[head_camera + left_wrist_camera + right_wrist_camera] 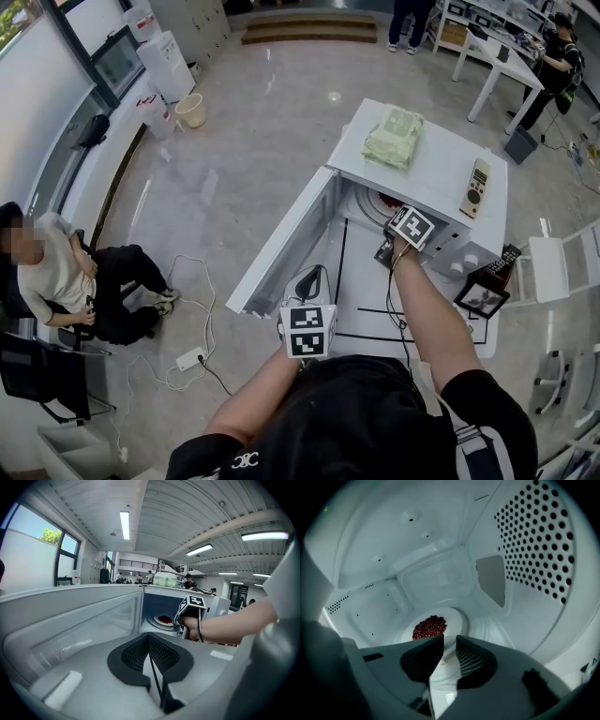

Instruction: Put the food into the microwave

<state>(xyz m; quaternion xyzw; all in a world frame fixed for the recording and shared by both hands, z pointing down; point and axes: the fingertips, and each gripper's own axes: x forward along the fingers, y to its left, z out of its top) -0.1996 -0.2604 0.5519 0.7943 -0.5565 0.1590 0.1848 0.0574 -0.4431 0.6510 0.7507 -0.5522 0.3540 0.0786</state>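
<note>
Left gripper view starts nearest the person: the left gripper [149,638] hangs outside the microwave [441,159], in front of its mouth. Its jaws are pressed together with nothing between them. The open door [70,620] stretches away on the microwave's left side.

Further in, at the microwave's mouth, the right gripper [449,641] points into the cavity. Its jaws stand a narrow gap apart and clamp nothing; only white shows through the slot.

The food looks delivered, so the step in hand is probably clearing the right gripper out and shutting the door. To do it well, that gripper should come straight back out of the microwave, kept level. Dipping the tips risks catching the near rim of the plate [454,620] and dragging it off centre. The arm should be clear of the microwave's front frame before the door swings. The left gripper, closed as it is, can push the door's outer edge round with the flat of its jaws.

Deeper inside, the plate rests at the middle of the microwave's floor, its near rim just beyond the right jaws' tips and in line with their gap. The food [430,626], a mound of small dark red pieces, sits on the plate past the tips and a little left of the gap, apart from both jaws. The microwave's back wall rises behind it.
</note>
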